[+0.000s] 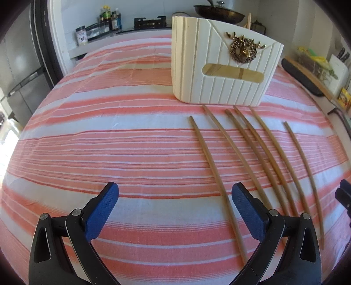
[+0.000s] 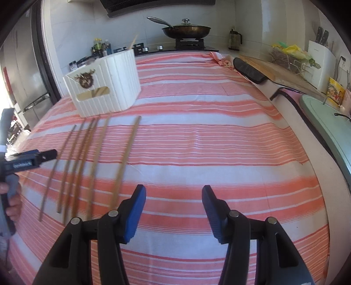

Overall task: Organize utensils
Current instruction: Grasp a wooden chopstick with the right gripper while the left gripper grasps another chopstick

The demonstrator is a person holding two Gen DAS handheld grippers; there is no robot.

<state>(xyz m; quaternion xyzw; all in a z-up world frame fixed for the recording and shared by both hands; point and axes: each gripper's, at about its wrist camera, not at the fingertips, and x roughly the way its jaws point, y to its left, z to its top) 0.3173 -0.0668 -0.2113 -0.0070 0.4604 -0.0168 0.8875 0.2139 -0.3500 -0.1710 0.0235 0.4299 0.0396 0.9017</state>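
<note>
Several wooden chopsticks lie side by side on the striped cloth, in front of a white ribbed holder with a gold deer ornament. My left gripper is open over the cloth; the leftmost chopstick runs under it, close to its right finger. In the right wrist view the same chopsticks lie to the left of my right gripper, which is open with nothing between its fingers. The holder stands beyond them with a stick poking out of its top. A hand holds the left gripper at the left edge.
The red-and-white striped cloth covers the counter. Behind it a lidded pan sits on a stove. A cutting board, a knife block and a pale green board line the right side. Bottles and a fridge are at left.
</note>
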